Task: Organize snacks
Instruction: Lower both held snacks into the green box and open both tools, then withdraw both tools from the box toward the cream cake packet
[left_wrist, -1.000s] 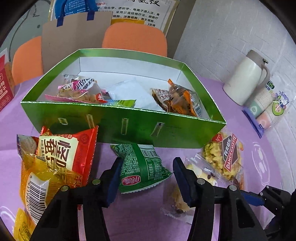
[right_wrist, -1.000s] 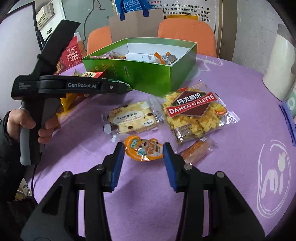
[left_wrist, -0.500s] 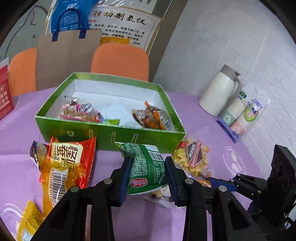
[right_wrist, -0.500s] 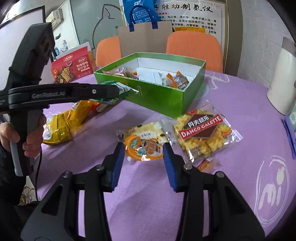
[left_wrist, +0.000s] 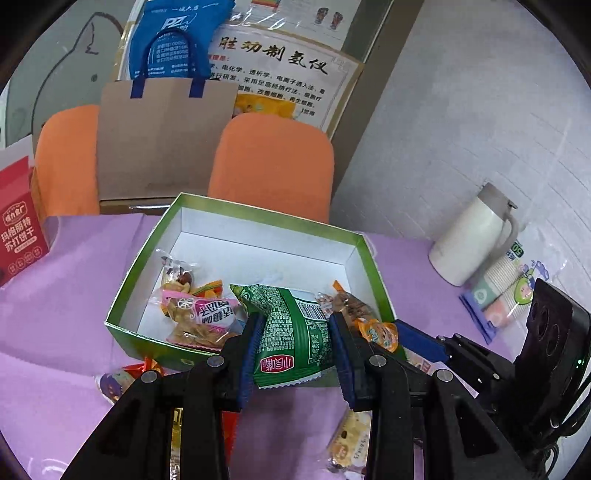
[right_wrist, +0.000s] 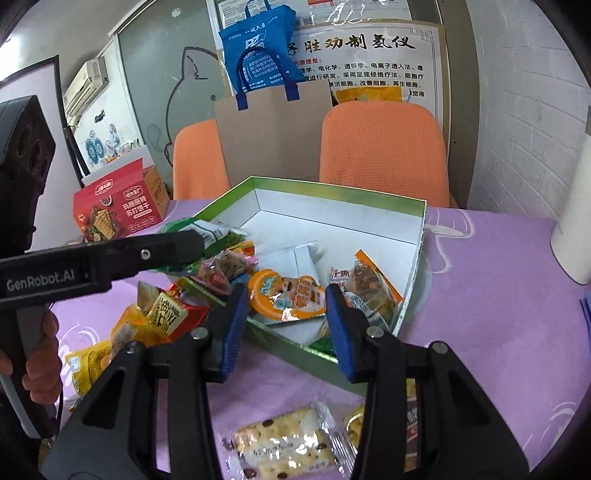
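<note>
Now both grippers hang over the green box's (left_wrist: 236, 218) near edge: the left gripper (left_wrist: 293, 349) pinches a green packet (left_wrist: 291, 332), the right gripper (right_wrist: 286, 317) an orange pouch (right_wrist: 286, 297), each just above the snacks inside.

Glossy wrappers, matt card

The green packet (left_wrist: 291, 332) looks like shiny plastic film; the green box (left_wrist: 354, 240) beneath it shows glossy card walls, matt white inside.

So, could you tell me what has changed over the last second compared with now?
The left gripper closed on the green packet and lifted it off the table to above the green box. The right gripper carried the orange packet up over the box as well. The box, the snacks inside it and the packets left on the purple table stayed put.
</note>
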